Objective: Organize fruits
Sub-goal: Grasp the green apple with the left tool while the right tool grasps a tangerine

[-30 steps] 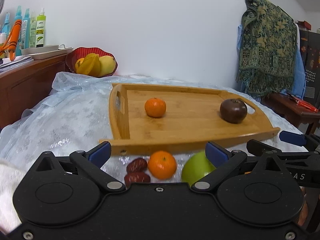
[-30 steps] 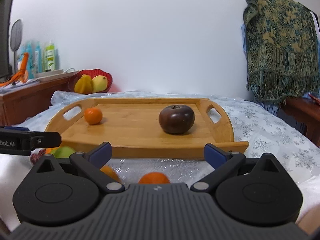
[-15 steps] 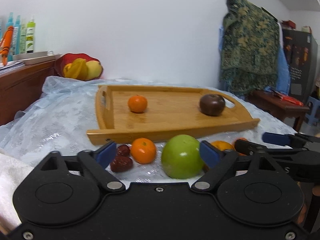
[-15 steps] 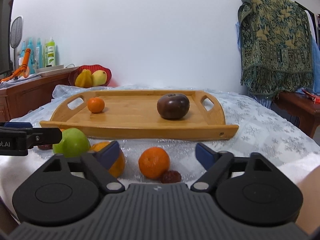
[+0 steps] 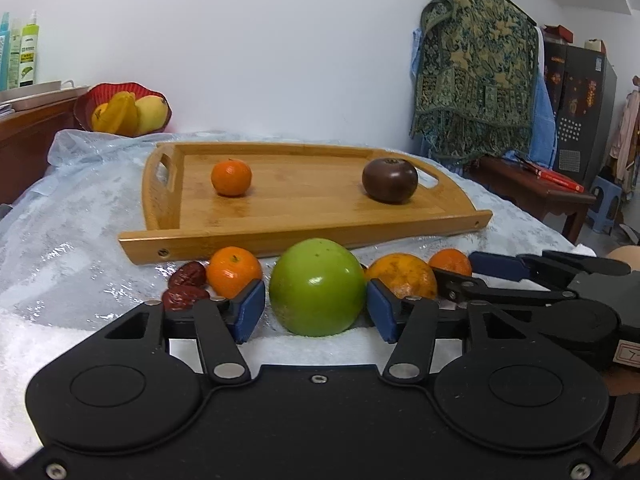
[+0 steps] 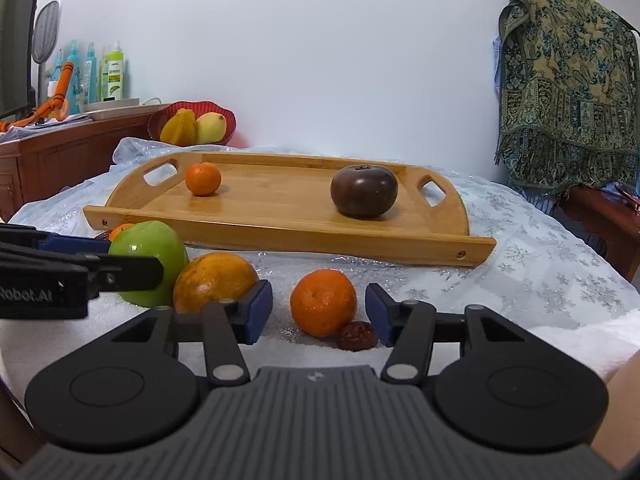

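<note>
On the table, in front of the tray: the loose fruits lie close together on the shiny cloth (image 5: 72, 248), still outside the wooden tray (image 5: 304, 236).

Left gripper (image 5: 316, 310): its jaws have just been closing around the green apple (image 5: 317, 286); the apple sits between the blue pads, which are very near its sides, but I cannot tell if they already press.

Right gripper (image 6: 319, 312): its jaws have just been closing too; the small orange (image 6: 323, 302) is between them, with a gap on both sides, so nothing is pinched yet.

Risk, apple: round and smooth, so I judge it can squeeze forward out of the pads if they meet it off centre.

Risk, date: the red date (image 6: 357, 336) touches the right pad and can be caught or pushed away together with the small orange.

Risk, neighbours: the big orange (image 6: 216, 280) lies just beside the right gripper's left finger and near the apple; it can roll when either one lifts.

Risk, grippers: both work side by side and can knock each other.

Tray: one small orange (image 5: 231, 177) and a dark round fruit (image 5: 390, 180) are already inside.
</note>
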`<state>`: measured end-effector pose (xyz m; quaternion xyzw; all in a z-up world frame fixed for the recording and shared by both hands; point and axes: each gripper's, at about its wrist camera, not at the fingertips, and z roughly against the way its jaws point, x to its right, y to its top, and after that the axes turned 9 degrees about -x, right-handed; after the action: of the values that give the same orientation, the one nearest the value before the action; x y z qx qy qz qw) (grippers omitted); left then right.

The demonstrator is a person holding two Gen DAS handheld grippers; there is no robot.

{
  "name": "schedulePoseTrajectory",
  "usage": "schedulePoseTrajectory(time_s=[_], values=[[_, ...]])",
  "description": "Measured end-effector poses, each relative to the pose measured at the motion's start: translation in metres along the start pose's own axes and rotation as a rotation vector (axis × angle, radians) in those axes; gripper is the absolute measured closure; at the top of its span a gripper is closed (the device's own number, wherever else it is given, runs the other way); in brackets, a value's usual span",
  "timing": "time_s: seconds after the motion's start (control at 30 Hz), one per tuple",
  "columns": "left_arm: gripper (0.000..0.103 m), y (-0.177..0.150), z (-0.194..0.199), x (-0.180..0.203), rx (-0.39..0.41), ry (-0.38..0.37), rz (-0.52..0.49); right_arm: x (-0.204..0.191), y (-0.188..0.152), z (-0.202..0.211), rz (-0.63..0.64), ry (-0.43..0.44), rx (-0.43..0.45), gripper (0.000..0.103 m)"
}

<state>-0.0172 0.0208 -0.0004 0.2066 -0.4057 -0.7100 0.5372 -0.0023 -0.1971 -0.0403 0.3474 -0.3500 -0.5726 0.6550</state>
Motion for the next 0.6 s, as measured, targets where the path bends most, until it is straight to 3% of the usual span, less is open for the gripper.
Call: schedulePoseTrajectory(time_s=[0.4, 0.6], values=[[0.049, -0.001, -0.007, 0.003, 0.006, 0.011, 0.005, 0.003, 0.001, -0.008, -0.027, 0.012, -0.019, 0.047], [0.045, 0.002, -0.014, -0.009, -0.005, -0.032, 0.102, 0.003, 0.002, -0.01, -0.037, 0.01, -0.024, 0.051]])
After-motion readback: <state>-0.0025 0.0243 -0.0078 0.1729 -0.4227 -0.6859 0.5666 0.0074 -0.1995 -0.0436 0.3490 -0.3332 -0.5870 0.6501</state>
